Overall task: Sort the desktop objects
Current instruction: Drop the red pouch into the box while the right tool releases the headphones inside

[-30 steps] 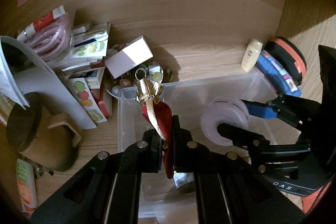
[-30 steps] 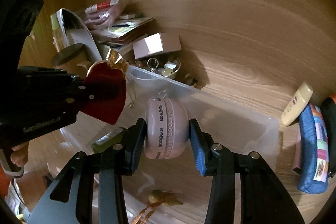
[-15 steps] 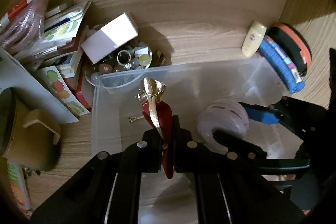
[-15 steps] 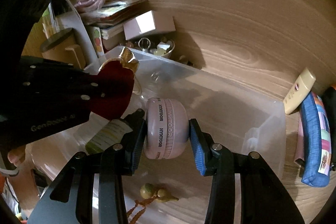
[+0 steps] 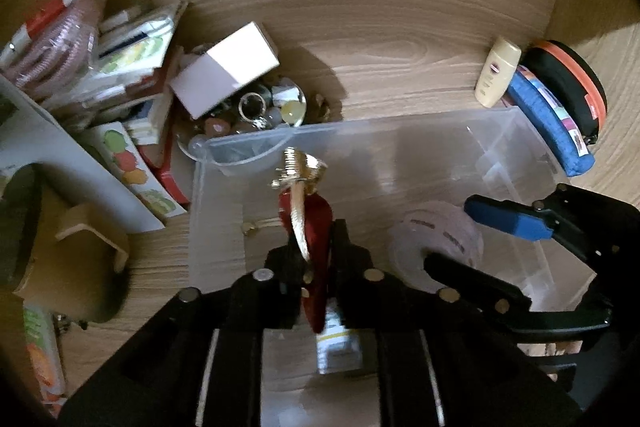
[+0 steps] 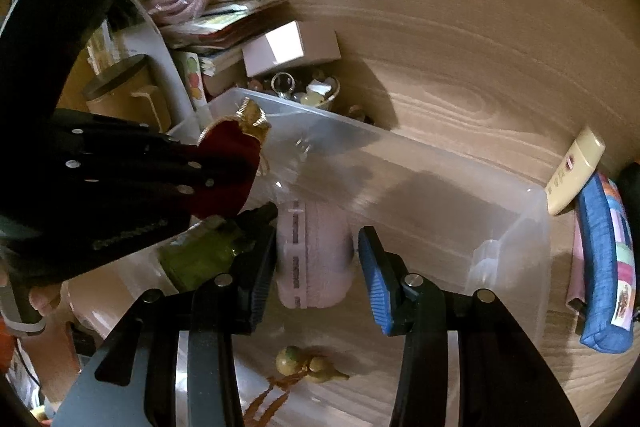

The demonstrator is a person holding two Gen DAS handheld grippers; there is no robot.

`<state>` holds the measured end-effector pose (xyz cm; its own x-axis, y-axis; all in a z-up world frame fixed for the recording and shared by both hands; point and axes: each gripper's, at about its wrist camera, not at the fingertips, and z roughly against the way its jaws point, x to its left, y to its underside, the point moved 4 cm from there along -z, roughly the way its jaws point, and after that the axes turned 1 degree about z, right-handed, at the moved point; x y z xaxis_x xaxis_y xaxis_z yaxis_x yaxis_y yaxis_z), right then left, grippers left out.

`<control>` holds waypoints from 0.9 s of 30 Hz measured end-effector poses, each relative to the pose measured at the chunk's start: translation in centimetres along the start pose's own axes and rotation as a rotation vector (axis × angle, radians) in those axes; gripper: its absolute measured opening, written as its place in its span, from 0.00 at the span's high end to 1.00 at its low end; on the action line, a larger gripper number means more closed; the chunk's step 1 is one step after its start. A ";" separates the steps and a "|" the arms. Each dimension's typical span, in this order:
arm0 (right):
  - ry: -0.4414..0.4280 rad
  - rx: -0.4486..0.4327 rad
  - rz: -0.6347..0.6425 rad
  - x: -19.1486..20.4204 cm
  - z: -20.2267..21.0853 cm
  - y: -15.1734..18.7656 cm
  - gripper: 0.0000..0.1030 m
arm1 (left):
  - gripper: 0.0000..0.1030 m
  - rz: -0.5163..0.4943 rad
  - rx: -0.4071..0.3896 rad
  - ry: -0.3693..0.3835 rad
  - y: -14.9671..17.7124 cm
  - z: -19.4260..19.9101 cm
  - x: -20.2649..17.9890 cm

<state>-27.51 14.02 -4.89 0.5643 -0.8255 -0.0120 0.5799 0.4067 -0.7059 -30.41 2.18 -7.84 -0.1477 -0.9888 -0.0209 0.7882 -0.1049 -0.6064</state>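
Observation:
My left gripper (image 5: 316, 239) is above the clear plastic bin (image 5: 400, 123), with a red heart ornament (image 5: 316, 215) with a gold top standing edge-on between its fingers. Its jaws are opening, and the heart still fills the gap and touches both pads. In the right wrist view the heart (image 6: 228, 155) sticks out of the left gripper (image 6: 244, 167) over the bin's (image 6: 400, 147) left end. My right gripper (image 6: 316, 239) is shut on a pink round case (image 6: 316, 259) inside the bin. The left wrist view shows that case (image 5: 432, 231) in the right gripper (image 5: 448, 231).
A green-labelled bottle (image 6: 200, 251) and a gold gourd charm (image 6: 308, 367) lie in the bin. Behind it sit a white box (image 5: 224, 71), a trinket bowl (image 5: 260, 111) and stacked packets. A brown mug (image 5: 60, 259) stands left. A cream tube (image 5: 498, 71), blue pouch (image 5: 548, 123) and black-orange case (image 5: 568, 79) lie right.
Both views have tipped down toward the bin, which now fills more of each picture. The left jaws stand slightly wider around the heart. The pink case stays in the right gripper.

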 end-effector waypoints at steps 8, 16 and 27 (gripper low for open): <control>-0.061 -0.106 -0.077 -0.7 2.8 -1.2 0.54 | 0.65 -0.005 -0.046 -0.010 0.2 2.8 0.4; -0.021 -0.148 -0.082 -1.6 3.5 -1.8 0.37 | 0.43 -0.008 -0.105 -0.052 0.6 5.8 1.0; 0.020 -0.238 -0.029 -0.4 8.2 -3.3 0.19 | 0.16 0.023 -0.191 -0.066 2.5 11.3 2.9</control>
<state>-24.79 16.19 3.22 0.5367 -0.8438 -0.0018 0.4391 0.2812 -0.8533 -22.10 -2.10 -0.43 -0.0863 -0.9962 0.0122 0.6622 -0.0665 -0.7463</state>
